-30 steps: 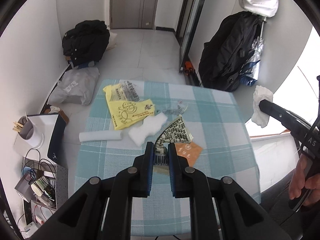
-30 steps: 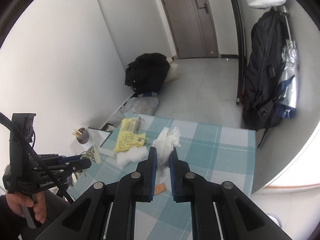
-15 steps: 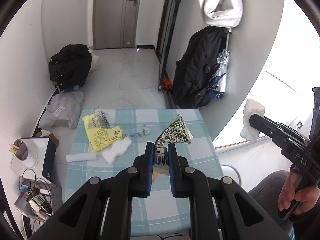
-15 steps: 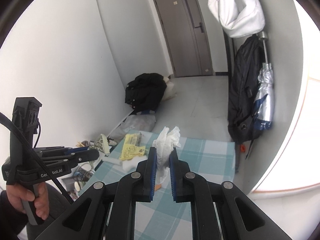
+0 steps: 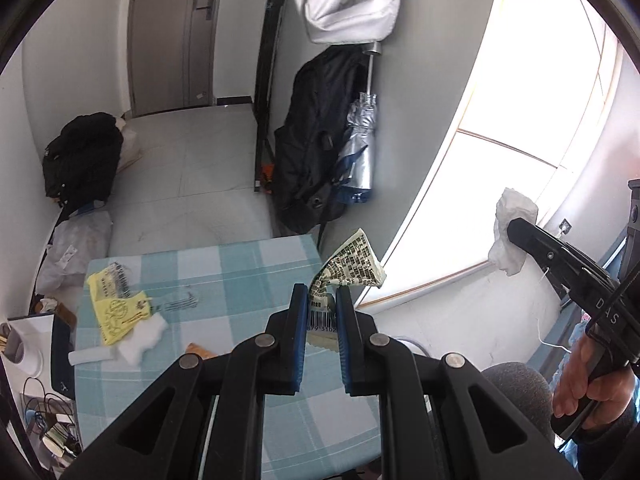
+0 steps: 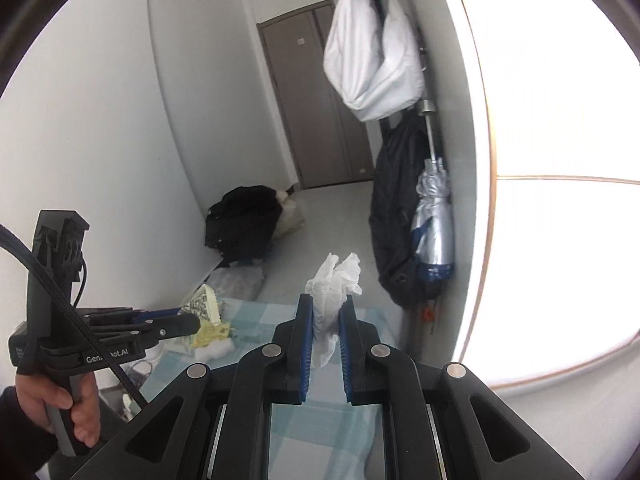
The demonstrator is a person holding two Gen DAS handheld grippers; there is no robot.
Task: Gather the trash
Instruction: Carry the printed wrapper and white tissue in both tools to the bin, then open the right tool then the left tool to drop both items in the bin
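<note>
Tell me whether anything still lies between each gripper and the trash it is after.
Nothing does: the left gripper already pinches the printed wrapper, and the right gripper pinches the white tissue.

On the table [image 5: 248,264], a yellow bag [image 5: 116,312] lay at the left, a foam piece [image 5: 146,338] and paper roll [image 5: 92,356] just before it.

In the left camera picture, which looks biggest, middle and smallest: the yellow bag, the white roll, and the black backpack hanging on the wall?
1. Black backpack
2. Yellow bag
3. White roll

The backpack hangs farther away yet looks biggest.
</note>
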